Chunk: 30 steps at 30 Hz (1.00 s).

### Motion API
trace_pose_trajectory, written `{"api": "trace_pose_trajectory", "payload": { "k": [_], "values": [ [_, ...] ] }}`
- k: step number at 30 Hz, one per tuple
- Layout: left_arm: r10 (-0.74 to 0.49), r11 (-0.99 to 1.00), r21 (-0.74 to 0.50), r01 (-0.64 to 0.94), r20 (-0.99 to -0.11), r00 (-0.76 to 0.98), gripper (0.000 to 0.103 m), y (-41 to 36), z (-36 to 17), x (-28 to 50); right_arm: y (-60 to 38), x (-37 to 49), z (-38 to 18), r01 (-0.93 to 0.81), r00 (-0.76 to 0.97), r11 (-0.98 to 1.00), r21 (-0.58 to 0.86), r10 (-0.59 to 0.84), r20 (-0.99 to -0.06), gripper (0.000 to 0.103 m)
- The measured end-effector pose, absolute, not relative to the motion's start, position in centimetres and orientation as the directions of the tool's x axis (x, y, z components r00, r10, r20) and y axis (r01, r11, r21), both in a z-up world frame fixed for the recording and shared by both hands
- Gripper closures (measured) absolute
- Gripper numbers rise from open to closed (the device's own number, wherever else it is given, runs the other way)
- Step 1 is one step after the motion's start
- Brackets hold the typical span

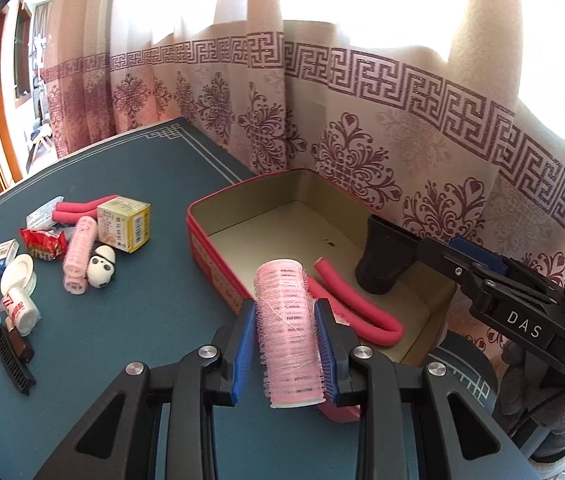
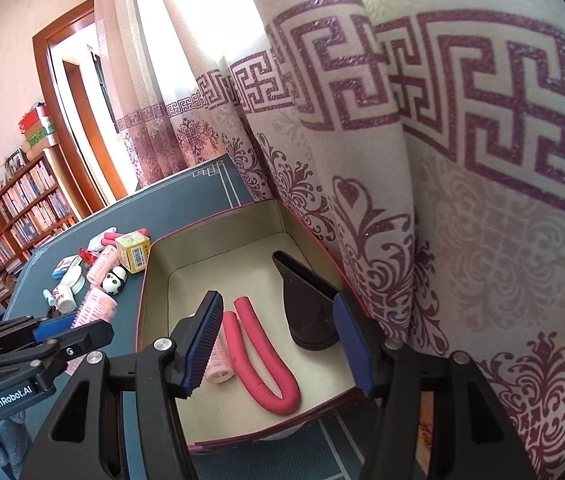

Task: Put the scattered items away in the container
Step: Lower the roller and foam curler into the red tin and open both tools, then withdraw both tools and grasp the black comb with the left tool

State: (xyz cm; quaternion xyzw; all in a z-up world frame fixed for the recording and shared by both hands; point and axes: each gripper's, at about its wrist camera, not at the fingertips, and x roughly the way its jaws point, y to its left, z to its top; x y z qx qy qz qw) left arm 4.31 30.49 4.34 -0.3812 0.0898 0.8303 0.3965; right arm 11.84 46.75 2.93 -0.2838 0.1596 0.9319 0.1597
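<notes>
My left gripper (image 1: 285, 308) is shut on a pink hair roller (image 1: 288, 344), held over the near rim of the red tin (image 1: 198, 216). The tin holds a bent red foam curler (image 1: 354, 300), a black nozzle (image 1: 380, 258) and another pink roller (image 2: 218, 364). My right gripper (image 2: 278, 340) stands open above the tin (image 2: 154, 280). The nozzle (image 2: 306, 312) rests on the tin floor between its fingers, and the pads do not press on it. The foam curler (image 2: 266, 356) lies below the left finger.
Loose items lie left of the tin on the blue table (image 1: 134, 168): a yellow box (image 1: 126, 222), a panda ball (image 1: 102, 266), pink rollers (image 1: 78, 256), a red packet (image 1: 42, 244), a white bottle (image 1: 20, 310) and a black comb (image 1: 12, 356). A patterned curtain (image 1: 362, 120) hangs right behind the tin.
</notes>
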Motion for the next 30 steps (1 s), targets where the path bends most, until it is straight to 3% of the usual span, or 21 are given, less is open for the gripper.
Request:
{"api": "trace_pose_trajectory", "payload": {
  "k": [2,4,5,6,30],
  "values": [
    [0.613,-0.648,-0.182,-0.740,-0.701,-0.365,0.071,31.5,4.4,4.5,46.9,12.2,3.3,-0.398,-0.791,-0.895,0.201,0.225,-0.569,0.040],
    [0.637,-0.628,-0.231,-0.743,-0.700,-0.321,0.051,32.2,4.2,4.4,47.1,12.5,3.5,-0.405,-0.794,-0.891,0.206,0.231,-0.562,0.039],
    [0.649,-0.624,-0.258,-0.738,-0.697,-0.305,0.032,32.4,4.0,4.3,47.2,12.7,3.6,-0.408,-0.794,-0.888,0.210,0.232,-0.561,0.039],
    [0.659,-0.622,-0.280,-0.731,-0.692,-0.295,0.028,32.4,3.9,4.3,47.2,12.8,3.6,-0.410,-0.794,-0.887,0.211,0.234,-0.561,0.039],
    [0.551,-0.778,-0.260,-0.572,-0.720,-0.422,0.028,24.5,1.8,1.6,41.5,9.8,3.3,-0.277,-0.803,-0.938,0.207,0.108,-0.586,0.037]
  ]
}}
